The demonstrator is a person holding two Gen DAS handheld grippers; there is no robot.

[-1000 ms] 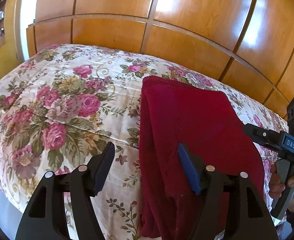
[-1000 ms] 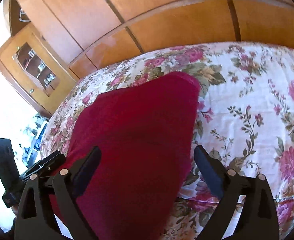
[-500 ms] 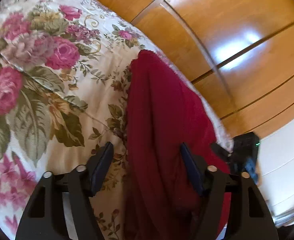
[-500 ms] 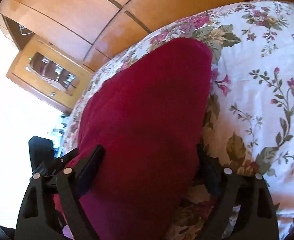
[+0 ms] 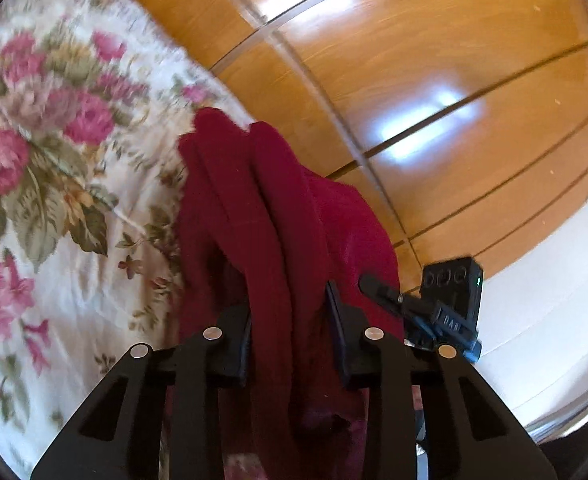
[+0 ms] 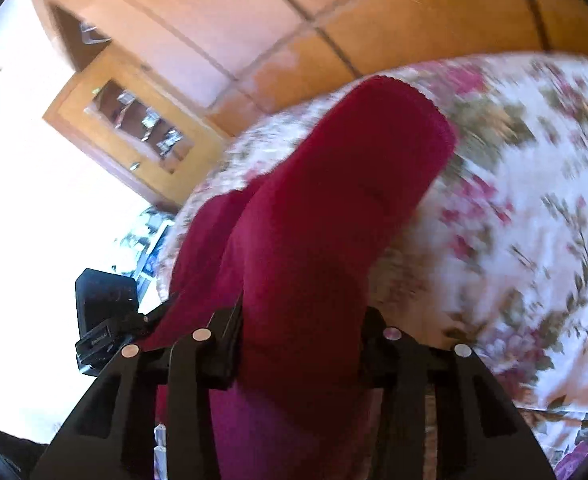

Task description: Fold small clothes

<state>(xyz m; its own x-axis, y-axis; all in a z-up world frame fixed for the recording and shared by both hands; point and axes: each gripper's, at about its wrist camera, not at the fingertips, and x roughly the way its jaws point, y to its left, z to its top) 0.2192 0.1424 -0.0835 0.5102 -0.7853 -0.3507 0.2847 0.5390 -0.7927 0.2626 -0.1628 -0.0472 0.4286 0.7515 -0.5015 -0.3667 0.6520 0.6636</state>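
Note:
A dark red garment point(image 5: 278, 184) lies on the flowered bedspread point(image 5: 54, 160), its near edge bunched into raised folds. My left gripper point(image 5: 290, 312) has its jaws closing on one thick fold, and both pads press into the cloth. In the right wrist view the same red garment point(image 6: 353, 184) fills the gap of my right gripper point(image 6: 299, 320), whose jaws are also closing and squeeze it from both sides. The right gripper point(image 5: 433, 312) shows at the garment's right side, and the left gripper point(image 6: 106, 320) shows at its left side.
Glossy wooden wardrobe panels point(image 5: 413, 60) rise right behind the bed. A wooden cabinet with a glass door point(image 6: 134, 120) stands at the left, beside a bright overexposed area. The bedspread point(image 6: 533, 220) runs on to the right of the garment.
Both pairs of jaws narrowed from wide apart onto the red garment. Its near edge went from lying flat to gathered into folds and lifted. The left wrist view rolled and swung.

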